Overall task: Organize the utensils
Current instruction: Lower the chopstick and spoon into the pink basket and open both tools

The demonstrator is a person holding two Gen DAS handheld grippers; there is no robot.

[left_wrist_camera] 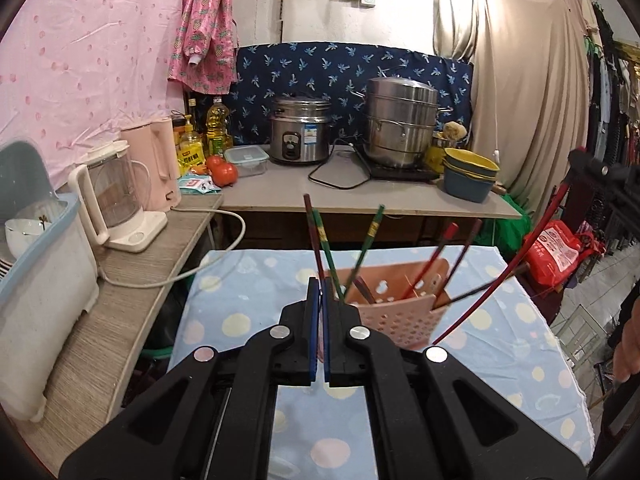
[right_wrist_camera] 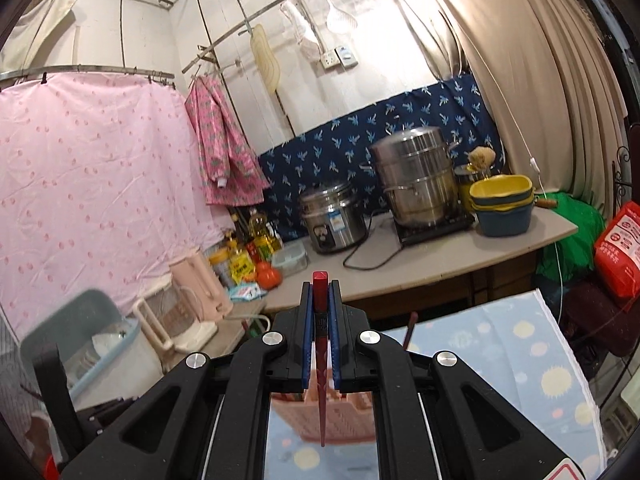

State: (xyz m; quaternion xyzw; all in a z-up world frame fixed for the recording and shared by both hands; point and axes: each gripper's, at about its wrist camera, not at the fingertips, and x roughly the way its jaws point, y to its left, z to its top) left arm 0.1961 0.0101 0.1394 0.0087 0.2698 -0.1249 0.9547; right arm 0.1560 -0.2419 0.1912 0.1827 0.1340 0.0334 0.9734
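The right hand-held gripper (right_wrist_camera: 321,300) pinches a red chopstick (right_wrist_camera: 321,360), its long axis pointing down at the basket (left_wrist_camera: 394,312) directly below on the tabletop (left_wrist_camera: 248,300). The left hand-held gripper (left_wrist_camera: 321,286), pressed together and empty, sits just beside the basket.

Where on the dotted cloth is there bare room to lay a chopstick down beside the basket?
The cloth is bare left of the pink basket, out to its left edge by the counter. It is also bare right of the basket toward the far right edge. The basket itself is crowded with leaning chopsticks.
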